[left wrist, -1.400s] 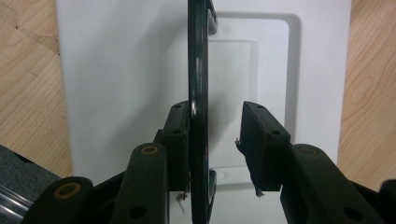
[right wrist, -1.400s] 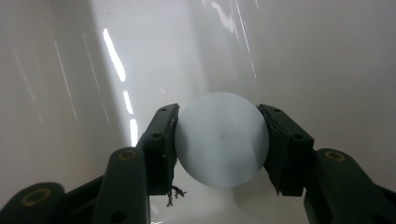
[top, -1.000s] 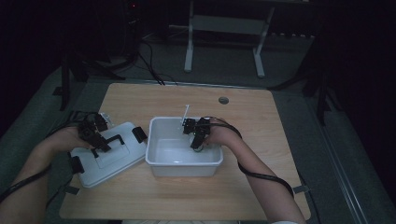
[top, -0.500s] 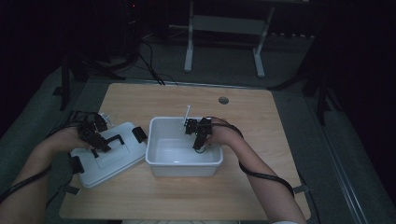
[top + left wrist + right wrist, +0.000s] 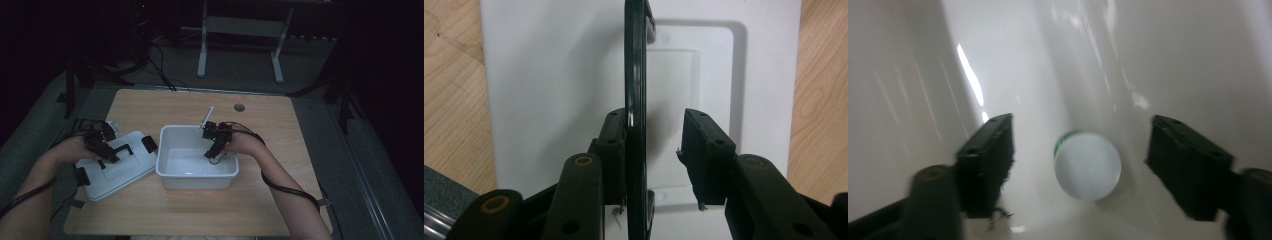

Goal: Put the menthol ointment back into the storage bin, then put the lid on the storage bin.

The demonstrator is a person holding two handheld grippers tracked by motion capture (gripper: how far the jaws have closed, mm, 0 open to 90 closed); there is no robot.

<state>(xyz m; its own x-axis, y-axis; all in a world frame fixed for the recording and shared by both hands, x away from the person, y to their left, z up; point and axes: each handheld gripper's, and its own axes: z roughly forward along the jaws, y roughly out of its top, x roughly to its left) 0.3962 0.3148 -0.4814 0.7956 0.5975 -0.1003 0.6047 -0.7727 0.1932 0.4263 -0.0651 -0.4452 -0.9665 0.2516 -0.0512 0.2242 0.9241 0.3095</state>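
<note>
A white plastic bin [image 5: 161, 156] stands mid-table. Its white lid [image 5: 131, 172] lies flat to the left, with a black handle [image 5: 121, 149]. My left gripper [image 5: 103, 148] hangs over that handle. In the left gripper view the handle [image 5: 635, 75] runs between the jaws of my left gripper [image 5: 656, 118], against the left pad and with a clear gap to the right one. My right gripper [image 5: 213, 152] reaches down inside the bin's right end. Its jaws have just been opening. My right gripper [image 5: 1083, 127] stands wide over a small white round cap-like thing with a green rim [image 5: 1088, 165] on the bin floor, touching nothing.
The lid [image 5: 549, 75] rests on the light wooden table [image 5: 280, 200], close to its left edge. A thin white stick [image 5: 207, 117] rises at the bin's back rim. A round hole [image 5: 239, 107] sits in the table's far side. Dark floor and stands surround the table.
Hardly anything differs in the high view: my right gripper stays low in the bin's right end and my left hand stays over the lid's handle.
</note>
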